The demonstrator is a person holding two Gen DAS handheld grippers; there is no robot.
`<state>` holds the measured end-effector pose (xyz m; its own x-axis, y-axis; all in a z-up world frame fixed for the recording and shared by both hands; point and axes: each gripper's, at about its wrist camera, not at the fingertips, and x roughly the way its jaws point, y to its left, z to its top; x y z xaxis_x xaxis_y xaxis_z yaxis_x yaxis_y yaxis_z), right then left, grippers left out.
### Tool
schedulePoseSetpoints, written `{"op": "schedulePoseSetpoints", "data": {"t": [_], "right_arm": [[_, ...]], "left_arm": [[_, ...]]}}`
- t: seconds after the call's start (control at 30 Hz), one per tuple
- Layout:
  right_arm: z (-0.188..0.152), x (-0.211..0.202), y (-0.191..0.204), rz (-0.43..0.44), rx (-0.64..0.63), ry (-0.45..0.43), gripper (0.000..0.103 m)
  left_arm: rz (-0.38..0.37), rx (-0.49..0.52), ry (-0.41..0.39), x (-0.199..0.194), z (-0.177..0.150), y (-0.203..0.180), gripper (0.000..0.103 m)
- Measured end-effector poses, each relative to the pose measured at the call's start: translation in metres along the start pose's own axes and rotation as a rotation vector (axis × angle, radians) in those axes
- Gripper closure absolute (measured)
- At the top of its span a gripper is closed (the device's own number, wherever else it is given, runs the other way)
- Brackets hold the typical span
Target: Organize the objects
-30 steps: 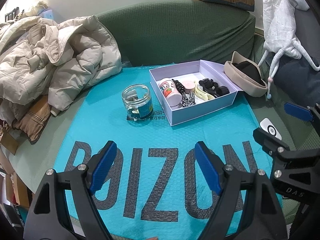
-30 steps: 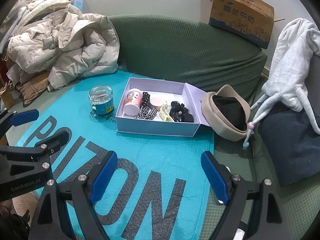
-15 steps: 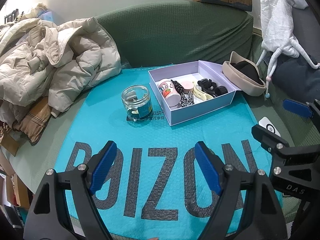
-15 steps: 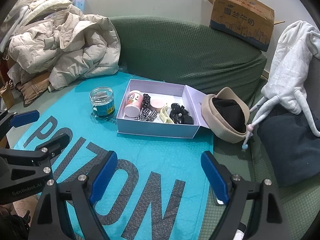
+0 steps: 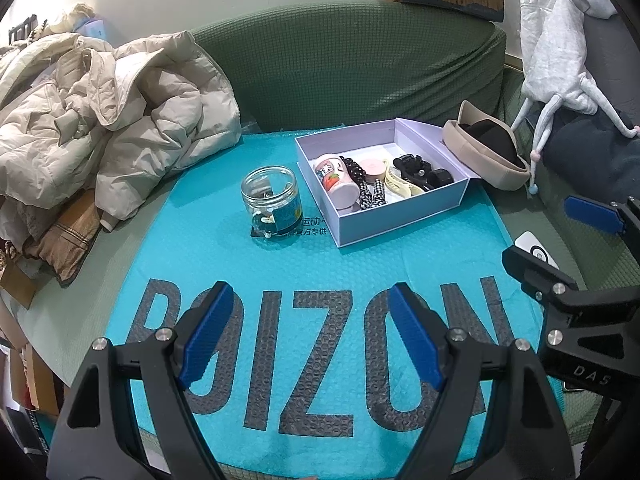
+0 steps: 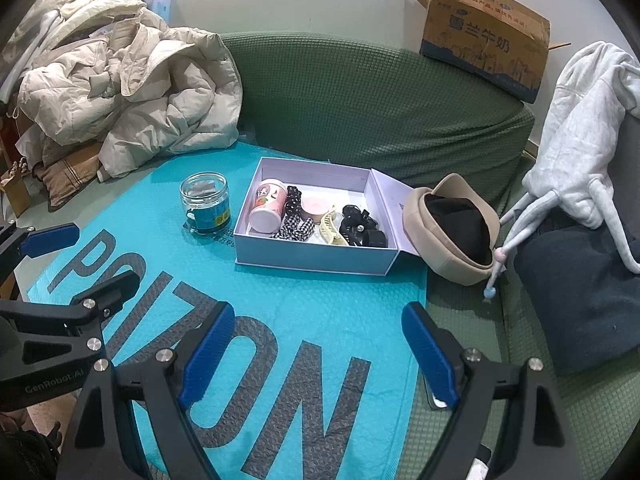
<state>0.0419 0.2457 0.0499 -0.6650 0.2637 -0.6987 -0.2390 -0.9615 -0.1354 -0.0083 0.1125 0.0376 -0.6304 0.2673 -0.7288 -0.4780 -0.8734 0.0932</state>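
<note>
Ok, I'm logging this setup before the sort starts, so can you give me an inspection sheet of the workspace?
Surface: teal bubble mailer printed with large dark letters, spread over a green sofa seat.
Job's things: open lilac box holding a pink cup, a checked scrunchie, a cream claw clip and black clips; a glass jar stands beside the box, apart from it.
Clutter: beige hat, beige puffer jacket, grey hoodie, white device.
Grippers: left gripper open, empty; right gripper open, empty.
Cables: nothing seen.
Surroundings: cardboard carton on the sofa back, pale wall.
</note>
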Motion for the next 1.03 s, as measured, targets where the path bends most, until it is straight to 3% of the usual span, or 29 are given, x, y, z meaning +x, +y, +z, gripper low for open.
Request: {"op": "schedulePoseSetpoints", "data": {"t": [1.03], "right_arm": [[-0.001,0.013,-0.001,-0.012,-0.008,0.030,0.016]], "left_arm": [[-0.006,0.007,-0.003,0.009,-0.004,0.003,0.024]]}}
